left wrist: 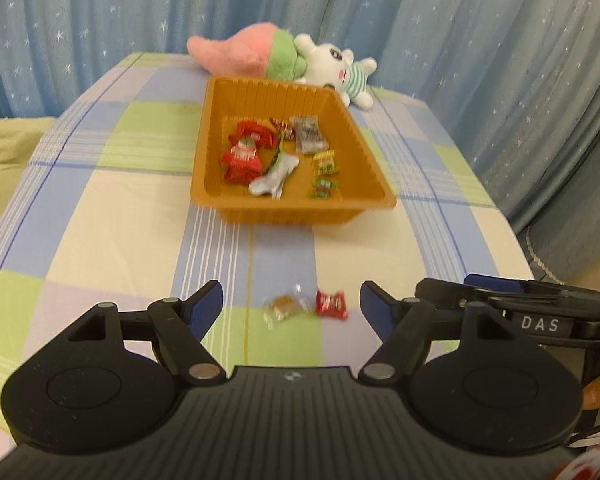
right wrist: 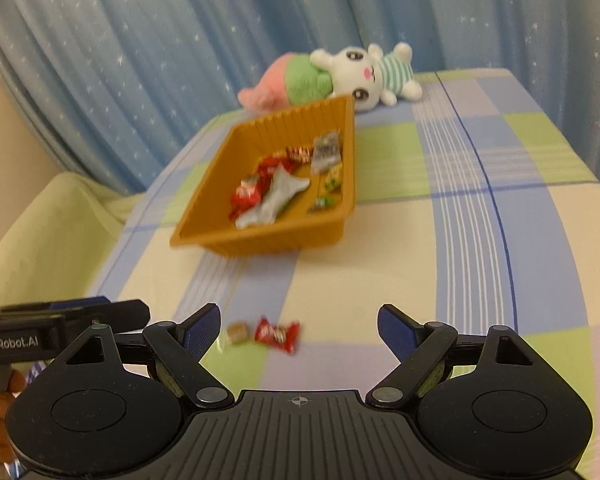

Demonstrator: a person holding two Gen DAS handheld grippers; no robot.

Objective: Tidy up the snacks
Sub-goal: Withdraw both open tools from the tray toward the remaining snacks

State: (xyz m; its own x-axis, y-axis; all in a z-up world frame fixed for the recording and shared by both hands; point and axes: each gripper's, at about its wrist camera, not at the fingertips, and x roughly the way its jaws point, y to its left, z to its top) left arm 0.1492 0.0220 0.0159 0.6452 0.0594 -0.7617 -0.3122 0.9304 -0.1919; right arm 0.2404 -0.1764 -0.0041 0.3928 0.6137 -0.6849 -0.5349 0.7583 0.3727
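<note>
Snacks lie in two places: most sit in the orange tray mid-counter, and two stay loose on the cloth near the front edge. The red candy lies with its long axis across the view, twisted ends left and right, just beside a clear-wrapped brown sweet. The left gripper and the right gripper hover with jaws spread, gripping nothing.

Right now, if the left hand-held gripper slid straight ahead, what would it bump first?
Probably the clear-wrapped candy, with the red candy beside it; both lie between its open fingers, though depth is unclear.
</note>
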